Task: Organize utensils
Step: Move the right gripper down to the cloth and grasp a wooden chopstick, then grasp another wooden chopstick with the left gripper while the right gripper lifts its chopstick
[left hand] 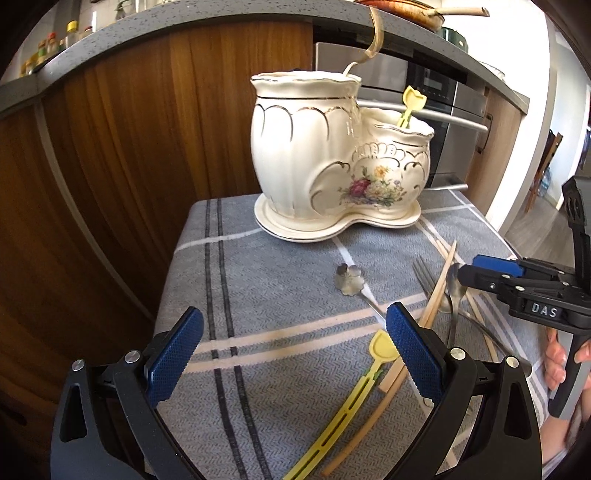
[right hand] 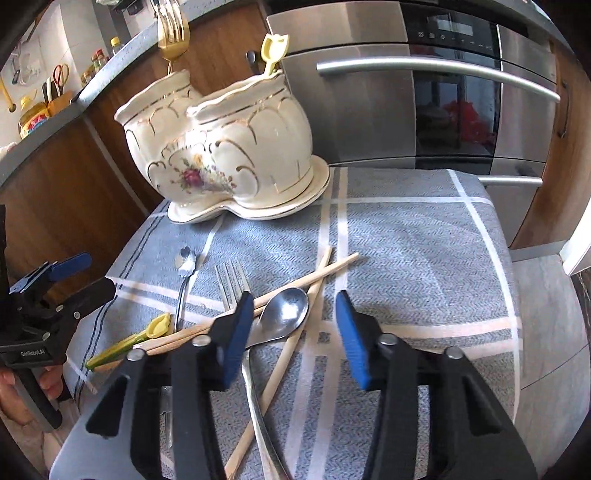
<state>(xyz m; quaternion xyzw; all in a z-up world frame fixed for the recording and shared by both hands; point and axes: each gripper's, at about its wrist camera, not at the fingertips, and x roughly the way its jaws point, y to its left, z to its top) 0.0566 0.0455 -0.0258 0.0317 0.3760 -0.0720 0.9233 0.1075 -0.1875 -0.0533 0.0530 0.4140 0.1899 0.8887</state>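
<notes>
Open cloth on the surface (right hand: 424, 236) to the right of the utensil heap and ahead of the left tool (left hand: 291, 354). Obstacles: ceramic holder (left hand: 332, 162) at the far edge, a fork (right hand: 173, 29) and a yellow pick (right hand: 275, 50) rising from it; crossed chopsticks (right hand: 325, 273), spoon (right hand: 286, 314) and fork (right hand: 231, 280) under the right tool (right hand: 295, 339). Oven handle (right hand: 436, 70) and cabinet (left hand: 129, 129) close the far side.
</notes>
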